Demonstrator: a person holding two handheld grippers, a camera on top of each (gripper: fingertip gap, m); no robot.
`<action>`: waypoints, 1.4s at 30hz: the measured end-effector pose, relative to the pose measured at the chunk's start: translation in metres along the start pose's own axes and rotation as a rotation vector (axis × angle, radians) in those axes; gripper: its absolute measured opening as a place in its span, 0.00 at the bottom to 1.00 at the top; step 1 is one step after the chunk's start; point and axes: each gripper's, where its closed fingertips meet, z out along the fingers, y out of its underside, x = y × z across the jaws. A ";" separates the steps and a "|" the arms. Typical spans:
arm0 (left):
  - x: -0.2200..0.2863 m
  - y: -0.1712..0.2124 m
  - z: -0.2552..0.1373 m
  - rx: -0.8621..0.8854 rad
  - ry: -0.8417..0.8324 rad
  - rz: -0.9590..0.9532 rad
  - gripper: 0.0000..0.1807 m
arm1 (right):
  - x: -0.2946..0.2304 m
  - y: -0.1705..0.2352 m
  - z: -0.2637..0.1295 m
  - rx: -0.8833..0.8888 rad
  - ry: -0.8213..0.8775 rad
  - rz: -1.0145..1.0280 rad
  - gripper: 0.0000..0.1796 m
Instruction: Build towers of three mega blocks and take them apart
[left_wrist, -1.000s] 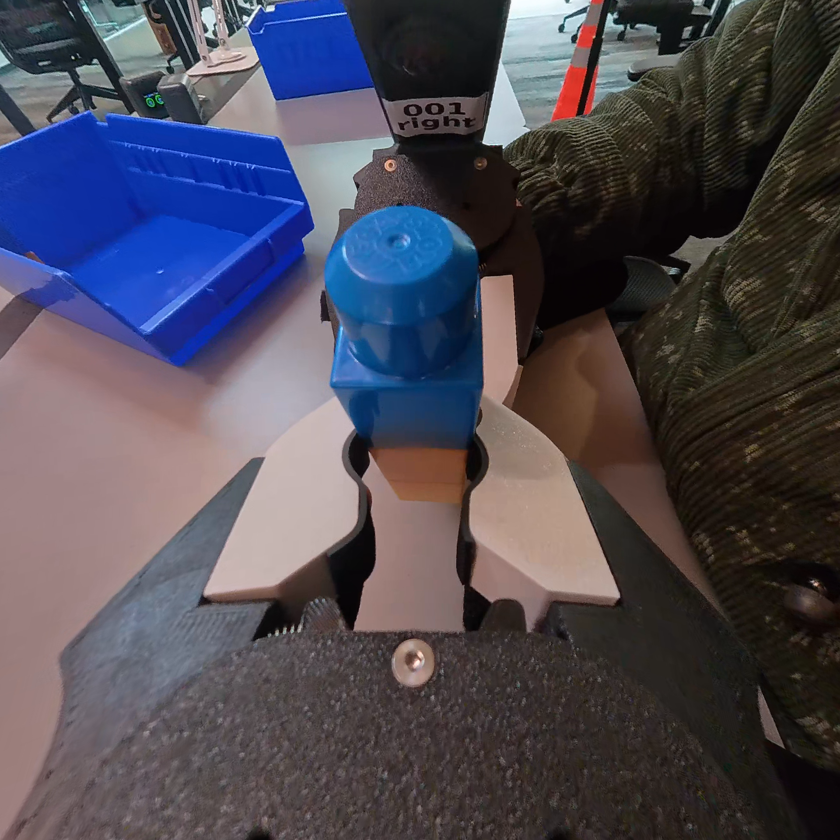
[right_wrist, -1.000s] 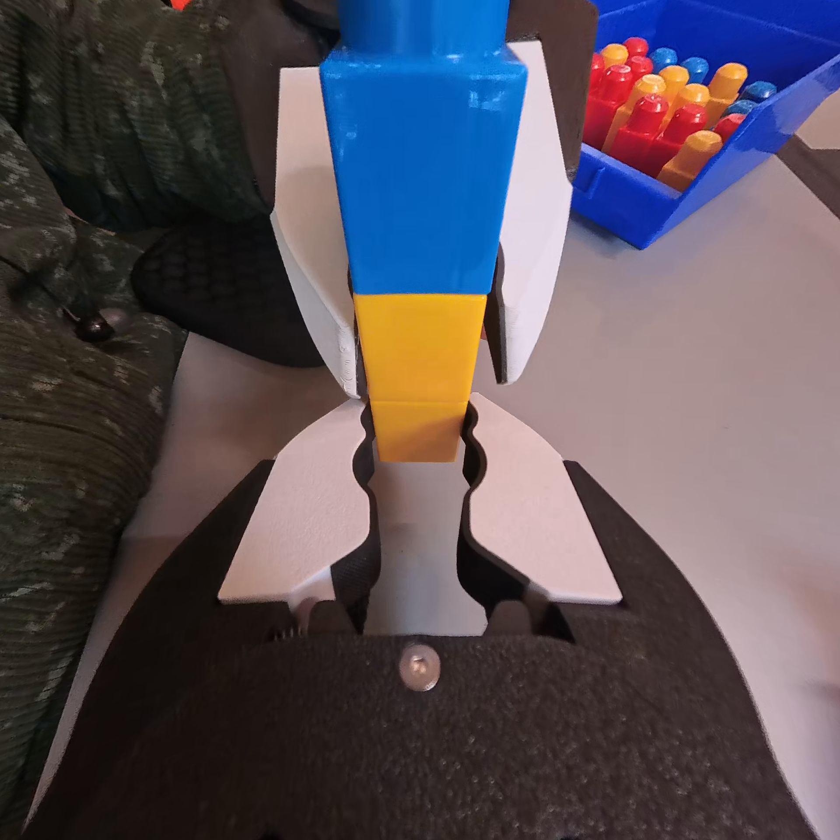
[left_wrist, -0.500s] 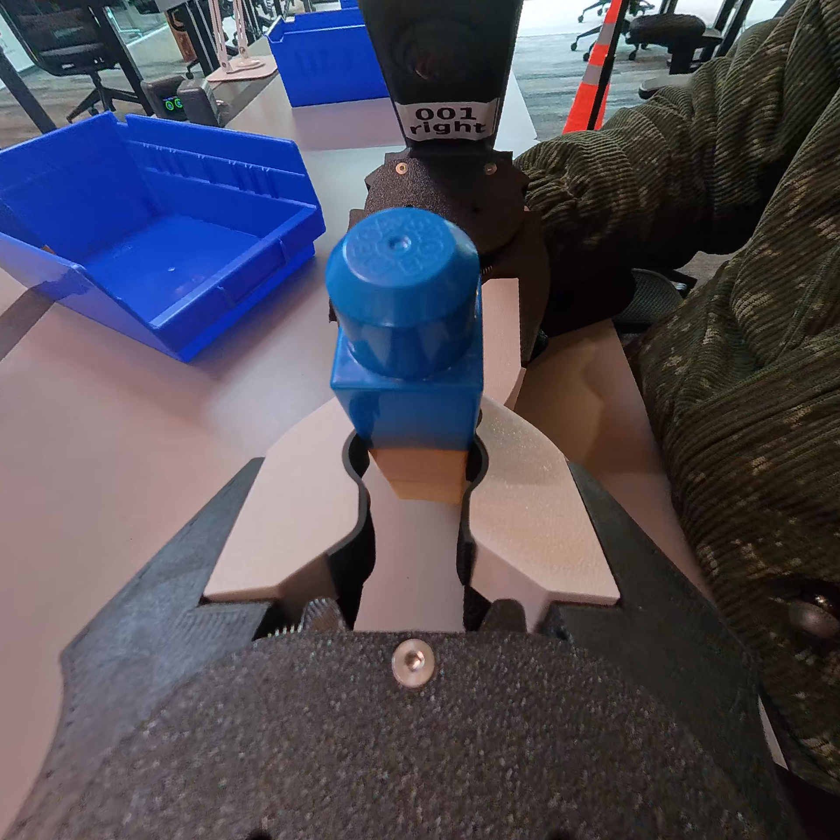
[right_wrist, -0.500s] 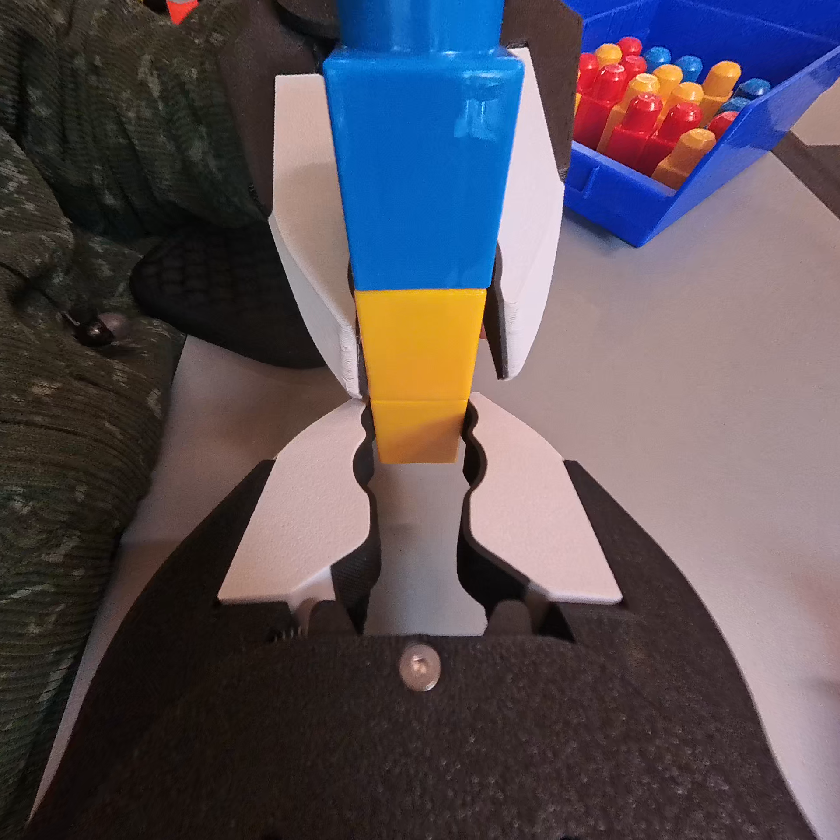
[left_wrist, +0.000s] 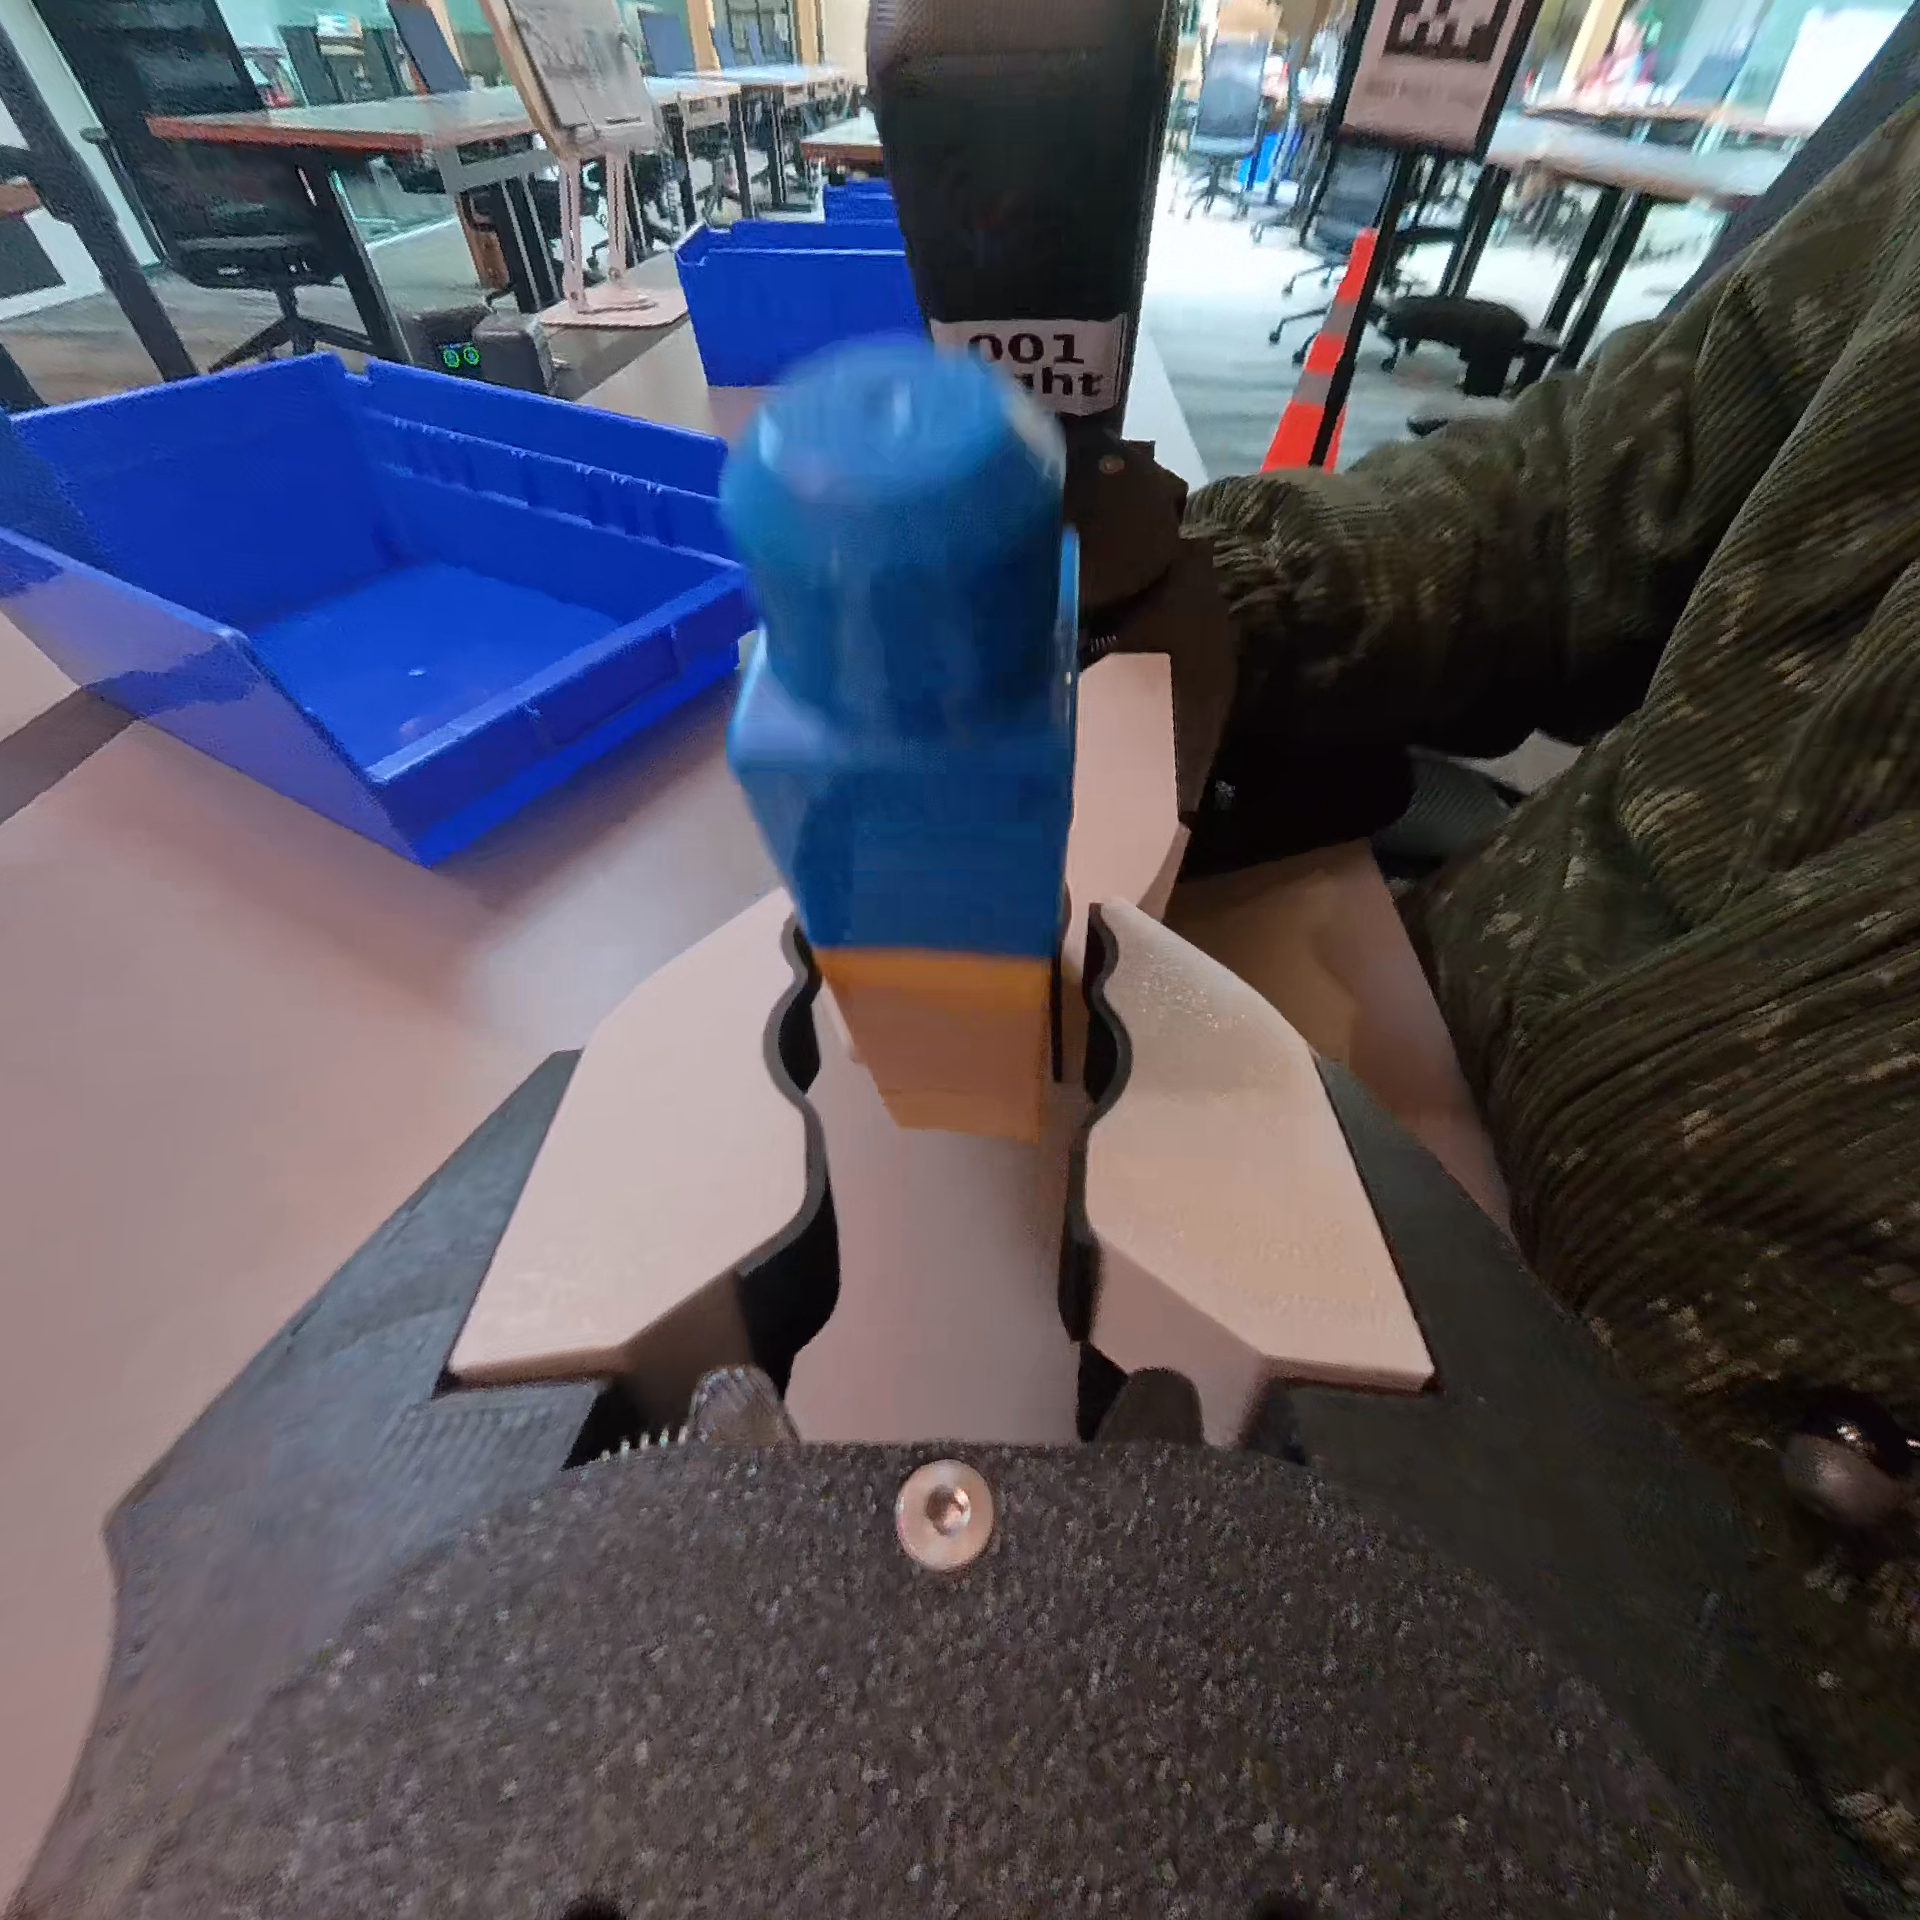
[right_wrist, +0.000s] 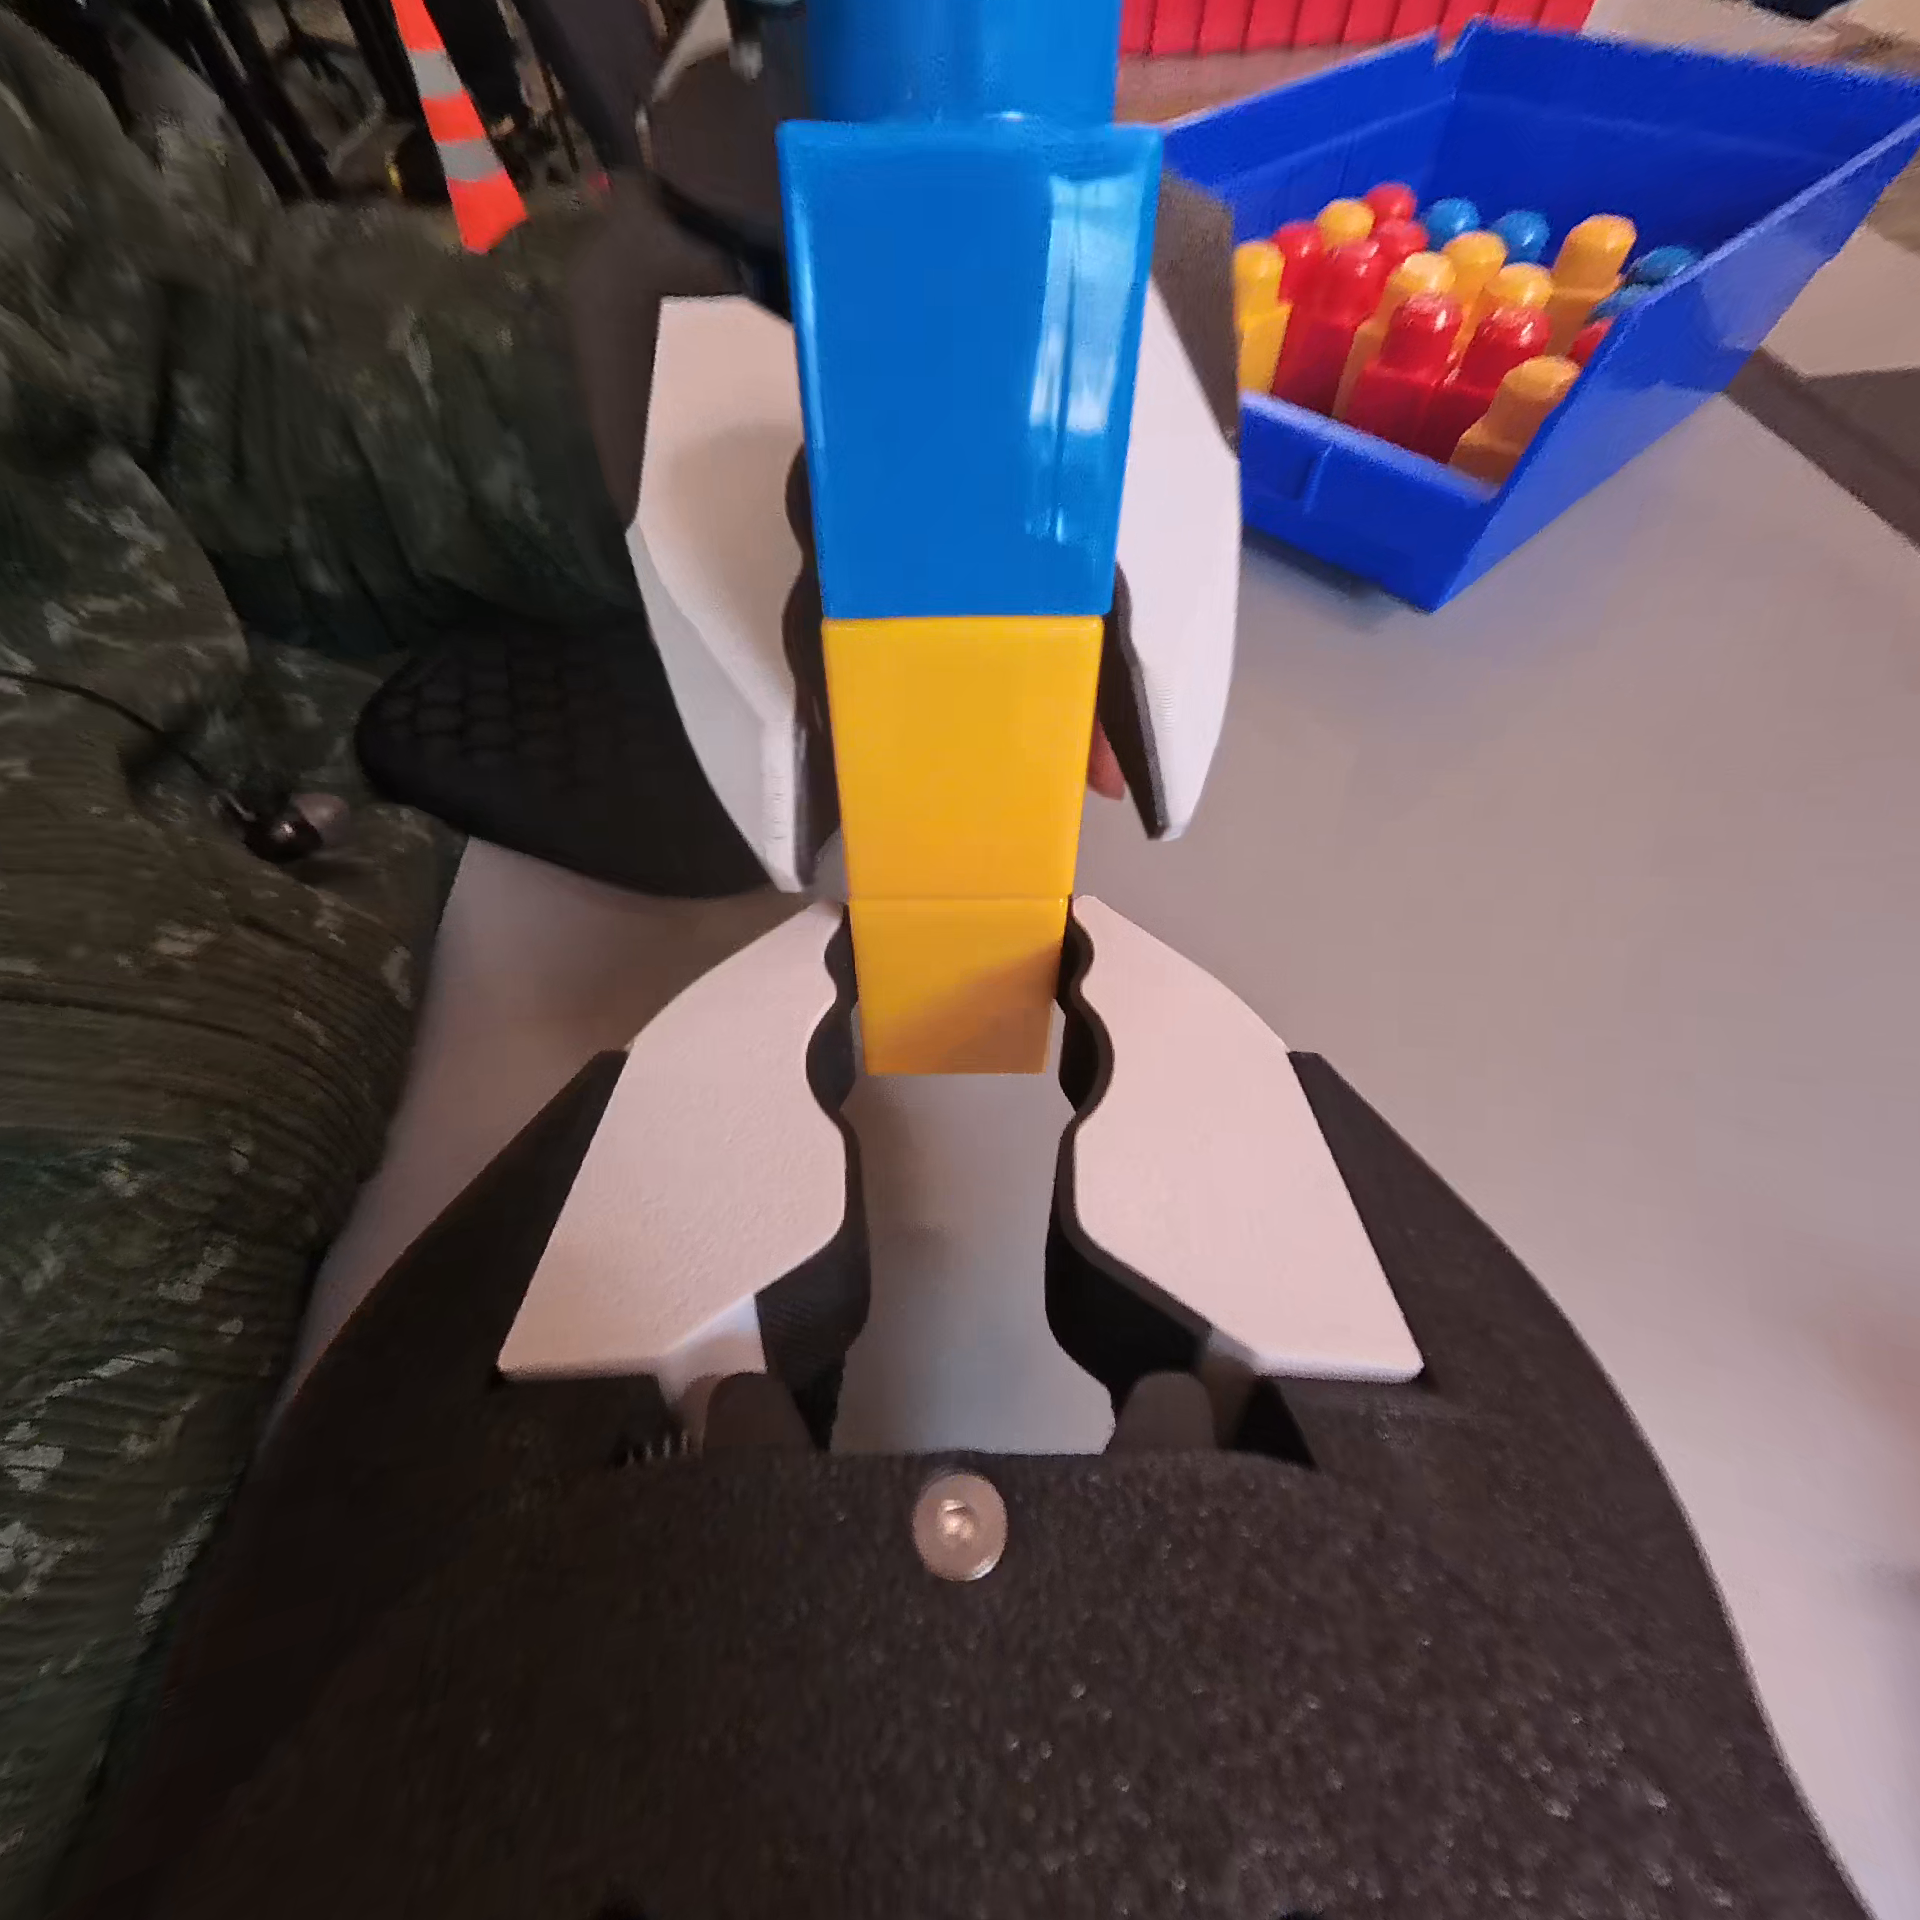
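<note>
A three-block plastic tower, blue block (right_wrist: 961, 374) over two yellow blocks (right_wrist: 961, 769), hangs above the pale counter (right_wrist: 1455, 935). The right gripper (right_wrist: 958, 982) is clamped on the bottom yellow block (right_wrist: 956, 987). The left gripper (left_wrist: 940, 1023) has parted slightly, with a gap beside the tower. Behind sits a blue plastic bin (right_wrist: 1621, 343) of red, yellow and blue blocks.

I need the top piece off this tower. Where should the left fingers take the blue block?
The blue block's square body, below its round stud: flat opposite sides suit the fingers. Come in facing the right gripper, shut on the bottom yellow block.
</note>
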 end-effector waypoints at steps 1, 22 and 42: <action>-0.001 0.001 -0.001 0.006 0.004 -0.018 0.27 | 0.002 -0.005 -0.004 0.034 0.001 0.006 0.20; -0.019 0.030 -0.013 -0.166 -0.134 0.072 0.19 | 0.025 -0.029 -0.036 0.212 0.032 0.043 0.31; -0.052 -0.005 -0.031 0.124 -0.332 0.010 0.02 | 0.061 -0.073 -0.120 0.143 0.283 -0.129 0.19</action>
